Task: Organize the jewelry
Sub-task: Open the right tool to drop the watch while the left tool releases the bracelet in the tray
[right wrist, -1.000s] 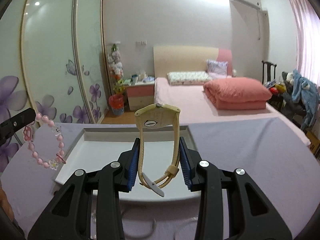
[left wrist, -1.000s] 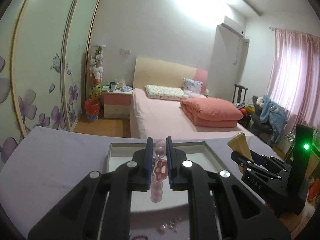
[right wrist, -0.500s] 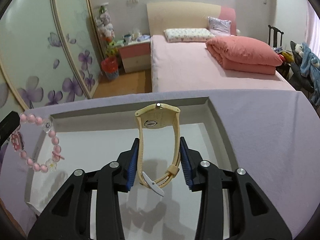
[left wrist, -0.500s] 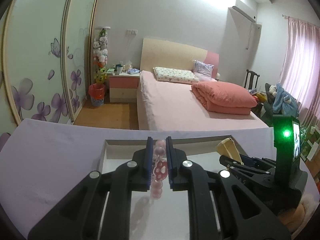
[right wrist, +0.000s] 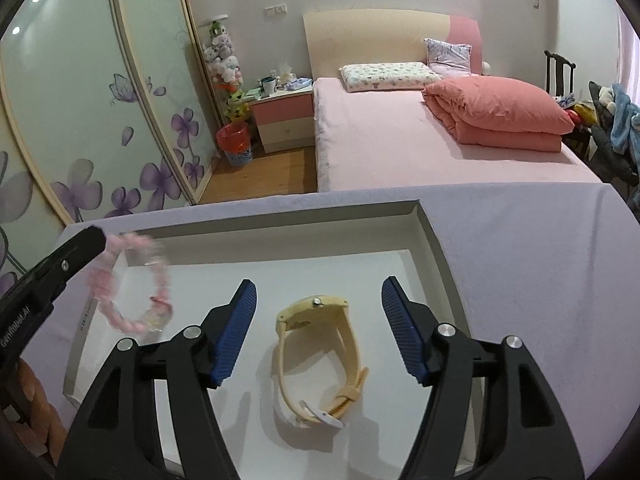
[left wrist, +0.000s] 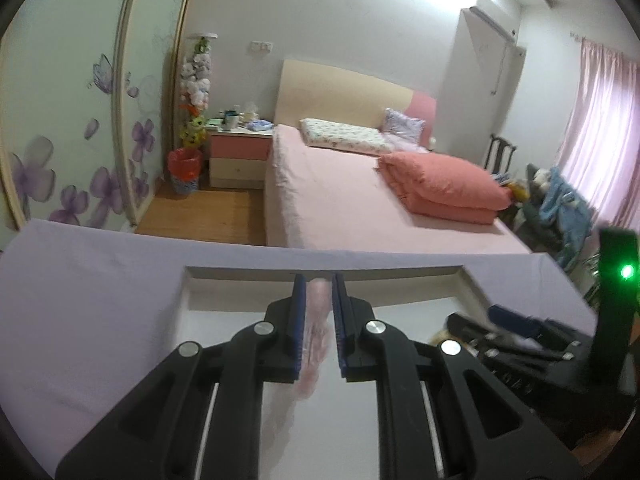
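Watch (right wrist: 316,356) lies in white tray (right wrist: 426,236), between my right gripper (right wrist: 318,334) pads, just spread wide. My left gripper (left wrist: 318,320) pinches pink bead bracelet (right wrist: 132,284) at ten o'clock.

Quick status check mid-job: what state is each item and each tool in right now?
Cream yellow wristwatch: strap buckled, released, lying in the tray.
Pink beaded bracelet: hanging from the left tool, blurred.
White shallow tray: holds only the watch.
Left tool: shut on the bracelet.
Right tool: open, jaws just opened.
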`<state>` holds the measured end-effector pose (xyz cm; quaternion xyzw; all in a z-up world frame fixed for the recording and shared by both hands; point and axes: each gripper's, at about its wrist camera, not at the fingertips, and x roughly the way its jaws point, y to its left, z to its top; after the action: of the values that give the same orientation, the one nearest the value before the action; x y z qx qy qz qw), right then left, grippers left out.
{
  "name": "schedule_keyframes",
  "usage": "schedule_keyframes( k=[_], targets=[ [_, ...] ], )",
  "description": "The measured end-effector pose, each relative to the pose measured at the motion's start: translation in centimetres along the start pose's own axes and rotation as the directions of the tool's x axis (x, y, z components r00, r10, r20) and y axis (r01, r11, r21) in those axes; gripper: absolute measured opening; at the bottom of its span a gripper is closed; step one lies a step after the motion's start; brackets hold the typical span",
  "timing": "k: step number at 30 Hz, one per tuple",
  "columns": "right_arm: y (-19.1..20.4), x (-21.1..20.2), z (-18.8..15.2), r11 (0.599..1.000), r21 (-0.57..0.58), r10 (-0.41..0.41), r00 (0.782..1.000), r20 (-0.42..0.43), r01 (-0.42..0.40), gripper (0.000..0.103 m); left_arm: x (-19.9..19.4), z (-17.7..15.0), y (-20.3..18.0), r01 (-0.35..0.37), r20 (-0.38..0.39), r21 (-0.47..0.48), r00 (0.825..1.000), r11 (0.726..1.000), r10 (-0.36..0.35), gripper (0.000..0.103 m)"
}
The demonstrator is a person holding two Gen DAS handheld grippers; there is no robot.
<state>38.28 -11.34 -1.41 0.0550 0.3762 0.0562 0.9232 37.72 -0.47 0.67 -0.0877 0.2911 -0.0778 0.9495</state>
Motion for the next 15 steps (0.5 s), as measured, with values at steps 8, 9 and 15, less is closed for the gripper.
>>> schedule_keyframes(
  k=[8, 9, 15],
  targets=[
    [-0.3, 0.0, -0.2, 1.000, -0.002, -0.025, 1.000, 0.000, 0.025, 0.066, -1.4, 0.0, 0.1, -0.011, 0.046, -0.015, 0.999, 1.000, 0.011, 0.046],
    [-0.4, 0.0, -0.2, 1.000, 0.001, -0.026, 1.000, 0.002, 0.026, 0.066, -1.5, 0.0, 0.3, -0.020, 0.047, -0.025, 0.999, 1.000, 0.021, 0.047],
    [-0.1, -0.7, -0.4, 1.000, 0.001, -0.025, 1.000, 0.014, 0.025, 0.066, -2.8, -0.3, 1.6, -0.064, 0.051, -0.043, 0.996, 0.997, 0.066, 0.048]
  ],
)
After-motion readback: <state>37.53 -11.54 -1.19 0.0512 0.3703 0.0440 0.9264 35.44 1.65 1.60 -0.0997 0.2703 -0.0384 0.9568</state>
